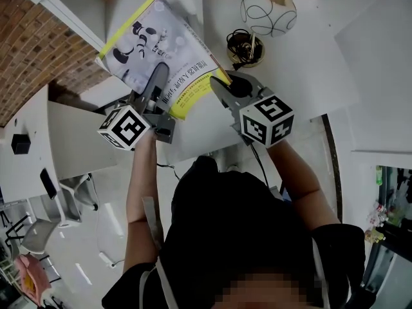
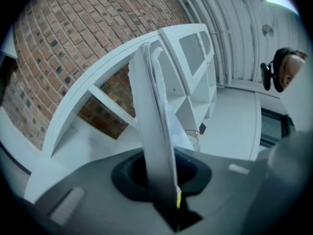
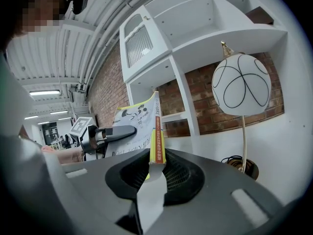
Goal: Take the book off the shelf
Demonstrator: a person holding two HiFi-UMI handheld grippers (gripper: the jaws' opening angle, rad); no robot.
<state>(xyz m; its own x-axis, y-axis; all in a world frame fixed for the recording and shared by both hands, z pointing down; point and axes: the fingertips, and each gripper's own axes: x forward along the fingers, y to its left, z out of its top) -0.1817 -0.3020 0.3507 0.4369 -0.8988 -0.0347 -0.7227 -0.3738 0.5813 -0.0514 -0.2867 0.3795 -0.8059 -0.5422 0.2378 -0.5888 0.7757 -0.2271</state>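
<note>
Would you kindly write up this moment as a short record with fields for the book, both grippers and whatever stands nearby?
book: yellow-trimmed cover with black-and-white drawings, held up between both grippers
left gripper: fingers shut on the book's left edge
right gripper: fingers shut on the book's near corner, by the spine
shelf: white, open compartments, against a brick wall
lamp: white globe with black lines, right of the book, apart from it
task stage: book appears already off the shelf
</note>
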